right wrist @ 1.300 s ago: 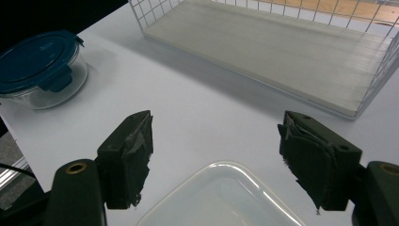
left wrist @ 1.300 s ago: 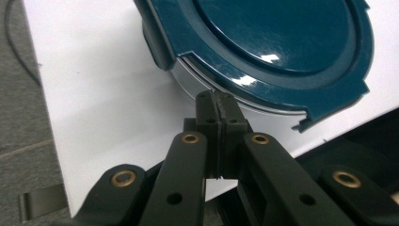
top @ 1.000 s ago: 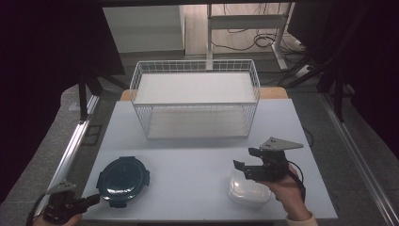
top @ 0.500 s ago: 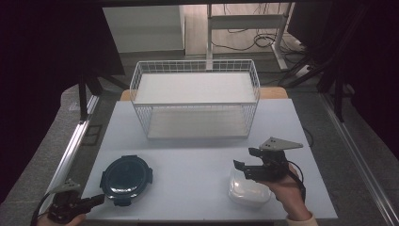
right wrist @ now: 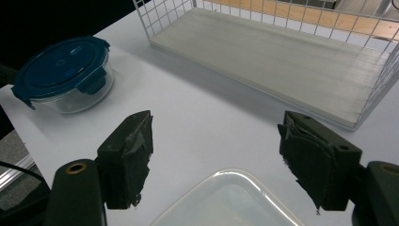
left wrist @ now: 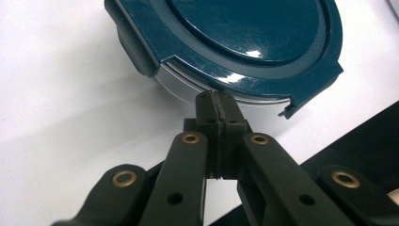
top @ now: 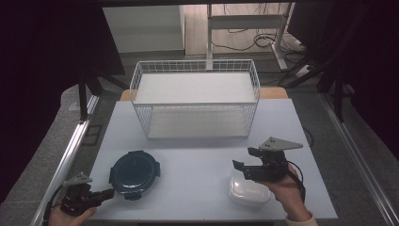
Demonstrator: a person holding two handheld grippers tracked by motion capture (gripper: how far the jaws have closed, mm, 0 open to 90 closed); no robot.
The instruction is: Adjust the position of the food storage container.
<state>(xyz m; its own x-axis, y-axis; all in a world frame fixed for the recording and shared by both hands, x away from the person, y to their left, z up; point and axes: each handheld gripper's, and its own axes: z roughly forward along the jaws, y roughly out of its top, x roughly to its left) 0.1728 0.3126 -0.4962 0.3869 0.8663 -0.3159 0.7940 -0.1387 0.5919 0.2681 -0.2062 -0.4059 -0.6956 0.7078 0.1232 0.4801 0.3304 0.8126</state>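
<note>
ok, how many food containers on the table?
2. A round glass container with a blue lid front left, and a white container front right, under the right gripper.

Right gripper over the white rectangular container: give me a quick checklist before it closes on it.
1. Right gripper jaws open wide: ok.
2. White rectangular plastic container lies between and below the jaws: ok.
3. Jaws low enough to grip its sides: cannot tell.
4. Left gripper shut, apart from the white container, tips at the round glass container with teal lid: ok.
5. White wire basket stands apart from both containers: ok.
6. Bare white table between the containers: ok.
</note>
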